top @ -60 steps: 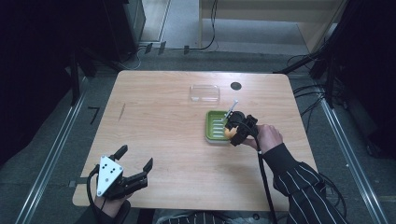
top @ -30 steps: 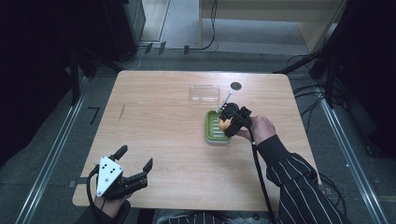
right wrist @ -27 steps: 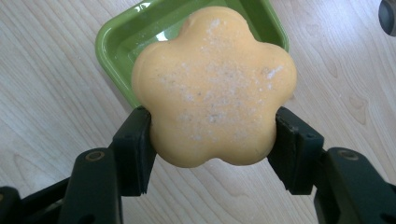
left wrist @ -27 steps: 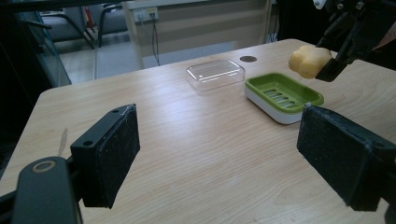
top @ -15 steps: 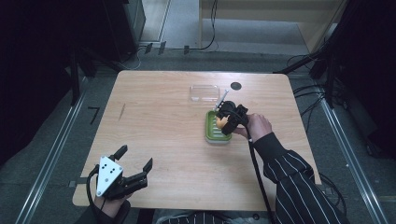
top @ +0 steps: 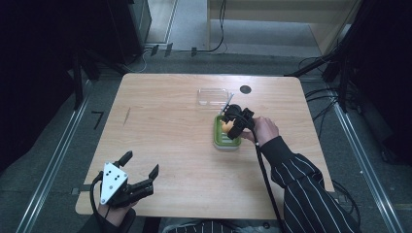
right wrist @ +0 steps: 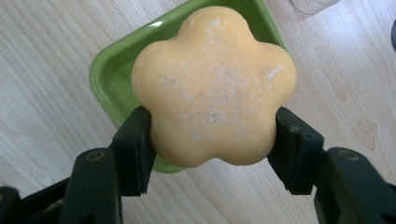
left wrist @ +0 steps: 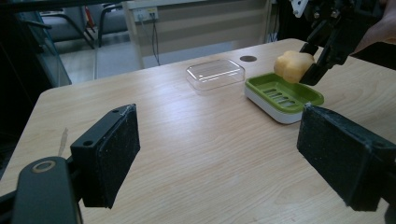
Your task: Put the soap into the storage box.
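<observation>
1. Table (top: 160, 121): pale wood; work sits right of centre.
2. Left gripper (top: 140, 170): near-left edge, jaws spread wide, nothing between them.
3. Right gripper (top: 232, 125): clenched on the flower-shaped soap (right wrist: 214, 86), carried just above the green soap dish (left wrist: 285, 96).
4. Clear lid (top: 213, 96): just beyond the dish, far side.
5. Risk: pads bite only two side lobes; slick soap could squirt out, likely if tilted. Dropped off-centre, it may catch the dish rim and tip onto the table.
</observation>
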The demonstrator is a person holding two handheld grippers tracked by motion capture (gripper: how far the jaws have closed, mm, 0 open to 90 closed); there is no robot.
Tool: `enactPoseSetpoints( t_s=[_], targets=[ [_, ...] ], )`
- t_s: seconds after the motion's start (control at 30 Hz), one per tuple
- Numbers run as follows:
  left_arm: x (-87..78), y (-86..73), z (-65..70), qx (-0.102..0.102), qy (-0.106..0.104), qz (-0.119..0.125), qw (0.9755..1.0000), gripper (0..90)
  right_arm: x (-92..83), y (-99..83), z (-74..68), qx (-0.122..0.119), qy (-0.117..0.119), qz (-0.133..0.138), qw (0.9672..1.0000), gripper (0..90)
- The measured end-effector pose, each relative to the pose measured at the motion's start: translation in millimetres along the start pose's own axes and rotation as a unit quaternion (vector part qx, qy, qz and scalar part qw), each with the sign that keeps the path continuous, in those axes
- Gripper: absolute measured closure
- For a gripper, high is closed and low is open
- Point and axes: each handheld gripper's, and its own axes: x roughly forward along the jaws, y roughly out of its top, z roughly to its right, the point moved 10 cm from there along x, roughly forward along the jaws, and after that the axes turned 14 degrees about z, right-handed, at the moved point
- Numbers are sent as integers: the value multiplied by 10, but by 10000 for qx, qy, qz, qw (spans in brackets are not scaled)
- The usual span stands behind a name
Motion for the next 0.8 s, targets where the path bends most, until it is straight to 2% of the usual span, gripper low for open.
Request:
enactPoseSetpoints(
  t_s=[0.8],
  targets=[
    [-1,-4,-9,-24,25,-3,10000,137,324,16,-21,-29,146,-225,9996,397]
  ],
)
